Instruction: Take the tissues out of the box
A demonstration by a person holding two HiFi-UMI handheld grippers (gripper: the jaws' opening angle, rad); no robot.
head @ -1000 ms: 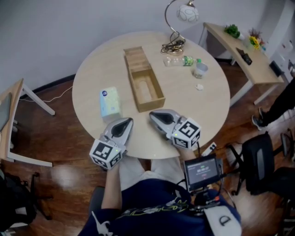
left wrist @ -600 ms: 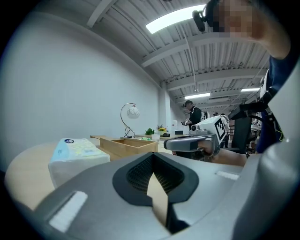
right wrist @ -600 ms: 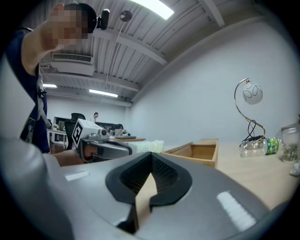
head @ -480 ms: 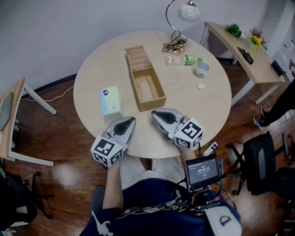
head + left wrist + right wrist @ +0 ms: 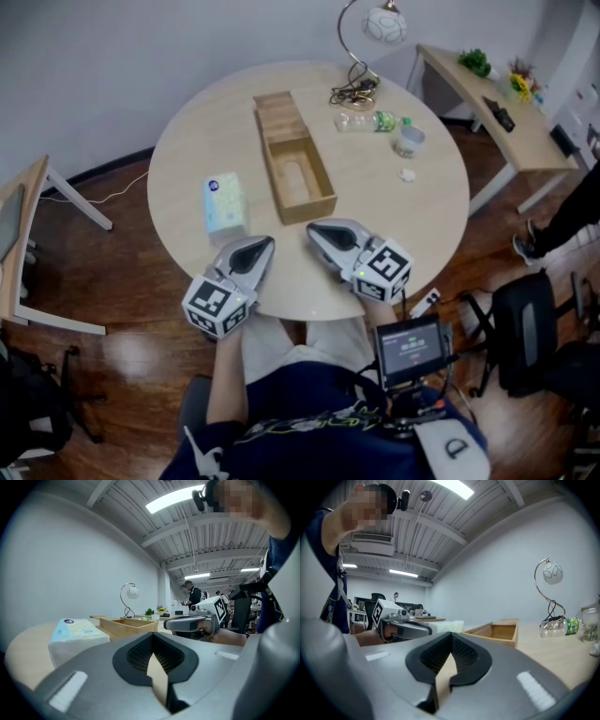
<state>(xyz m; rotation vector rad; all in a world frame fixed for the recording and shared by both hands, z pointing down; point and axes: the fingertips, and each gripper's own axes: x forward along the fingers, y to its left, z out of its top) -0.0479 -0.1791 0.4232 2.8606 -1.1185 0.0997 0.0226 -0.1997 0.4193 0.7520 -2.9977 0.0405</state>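
Here the left tool [image 5: 255, 247] and right tool [image 5: 317, 232] rest closed and empty on the tabletop [image 5: 403, 216]; the tissues [image 5: 224, 206] lie beside the empty box [image 5: 320, 169], suggesting the task is complete.

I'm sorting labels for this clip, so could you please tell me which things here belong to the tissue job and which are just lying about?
For the job:
wooden box, open, looks empty
tissue pack, on the table left of the box
left gripper and right gripper, both shut, holding nothing

Lying about:
desk lamp
plastic bottle
cup
small white scrap
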